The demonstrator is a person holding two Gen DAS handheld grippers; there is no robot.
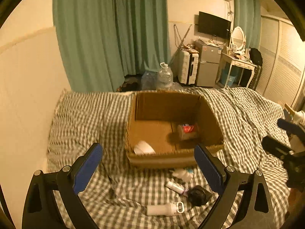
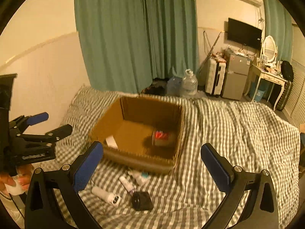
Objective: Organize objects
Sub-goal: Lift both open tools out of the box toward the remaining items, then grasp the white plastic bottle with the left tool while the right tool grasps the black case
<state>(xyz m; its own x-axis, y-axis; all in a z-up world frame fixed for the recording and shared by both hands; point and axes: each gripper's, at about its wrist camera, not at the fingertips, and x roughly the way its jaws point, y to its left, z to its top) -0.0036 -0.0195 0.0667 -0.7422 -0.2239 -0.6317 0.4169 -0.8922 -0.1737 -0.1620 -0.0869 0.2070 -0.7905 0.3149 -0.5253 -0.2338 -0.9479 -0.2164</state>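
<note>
Cardboard box half filled on a checked bed, both claws spread and empty.

Left wrist view: the left claw (image 1: 148, 169) hangs spread wide, pinching nothing, over the grey-and-white checked bedspread (image 1: 80, 118); the brown open cardboard box (image 1: 167, 158) sits at twelve o'clock, holding a red-labelled round tin (image 1: 187, 131) and a white curved object (image 1: 144, 147). At six o'clock lie a white cylindrical bottle with a clip cap (image 1: 164, 209), a small white tube (image 1: 174, 187), a pale small bottle (image 1: 184, 173) and a black round pouch (image 1: 198, 195).
Right wrist view: the right claw (image 2: 152, 168) is likewise spread and empty, with the same loose items at six o'clock, the black pouch (image 2: 142, 200) nearest. Risk, as I judge it: the soft, rumpled bedspread may let a round bottle roll away from a closing claw, or the fabric itself may get pinched.
</note>
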